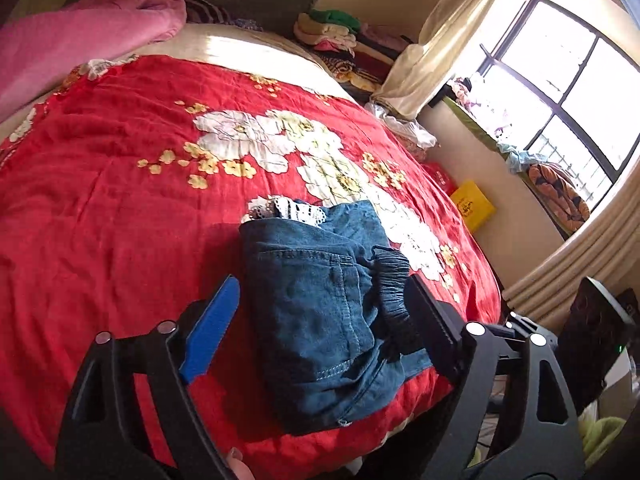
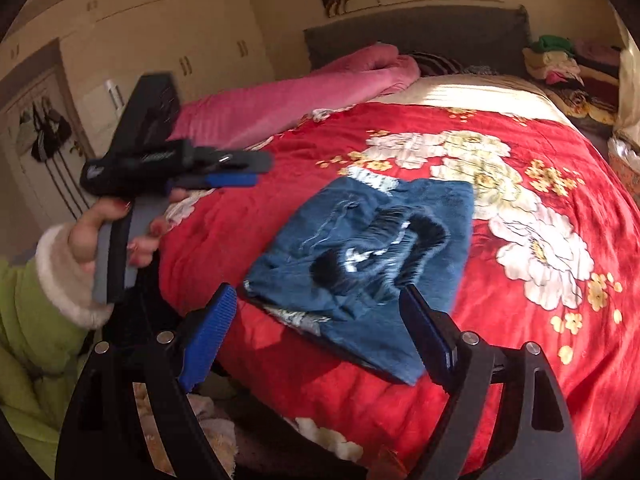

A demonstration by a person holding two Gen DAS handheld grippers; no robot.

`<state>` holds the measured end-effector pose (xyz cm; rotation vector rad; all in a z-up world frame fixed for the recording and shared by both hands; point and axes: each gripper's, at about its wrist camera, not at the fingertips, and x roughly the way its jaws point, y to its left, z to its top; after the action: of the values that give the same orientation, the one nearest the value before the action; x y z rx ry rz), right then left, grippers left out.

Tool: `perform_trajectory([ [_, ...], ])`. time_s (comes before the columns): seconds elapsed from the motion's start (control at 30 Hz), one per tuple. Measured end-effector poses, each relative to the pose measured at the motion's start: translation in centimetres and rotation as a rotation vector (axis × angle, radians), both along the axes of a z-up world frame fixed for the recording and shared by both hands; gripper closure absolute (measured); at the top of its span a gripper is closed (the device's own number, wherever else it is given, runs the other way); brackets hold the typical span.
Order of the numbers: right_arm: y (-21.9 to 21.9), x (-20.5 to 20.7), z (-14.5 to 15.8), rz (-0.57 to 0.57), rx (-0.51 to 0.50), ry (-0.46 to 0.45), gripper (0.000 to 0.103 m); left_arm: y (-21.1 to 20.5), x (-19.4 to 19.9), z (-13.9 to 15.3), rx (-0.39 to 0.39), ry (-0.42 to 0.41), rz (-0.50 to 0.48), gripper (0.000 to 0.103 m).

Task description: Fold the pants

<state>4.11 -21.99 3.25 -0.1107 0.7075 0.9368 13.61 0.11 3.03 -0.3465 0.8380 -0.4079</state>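
Motion blur smears the waistband in our right view. Folded denim pants lie mid-frame on the red bedspread; both our left hand-held gripper and right hand-held gripper gape apart, holding nothing.

Sunlight streams through a large window right of the bed; cream wardrobes stand left of it, a grey headboard behind.

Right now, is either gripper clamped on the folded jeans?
No: the folded jeans lie free on the red floral bedspread, with the left gripper and right gripper both open above them.
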Motion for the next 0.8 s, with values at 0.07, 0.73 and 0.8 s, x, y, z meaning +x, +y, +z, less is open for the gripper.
perform_trajectory([
  [0.07,2.3,-1.2,-0.3,0.070,-0.063,-0.071,0.023,-1.3,1.2,-0.6,-0.014,0.050,-0.061,0.037],
  [0.73,5.3,0.5,-6.8,0.146,-0.289,-0.150,0.099,-4.1,7.3,-6.0,0.090,0.160,-0.115,0.048],
  [0.8,4.8,1.1,-7.2,0.114,-0.242,-0.110,0.099,-4.2,7.2,-6.1,0.087,0.156,-0.109,0.048],
])
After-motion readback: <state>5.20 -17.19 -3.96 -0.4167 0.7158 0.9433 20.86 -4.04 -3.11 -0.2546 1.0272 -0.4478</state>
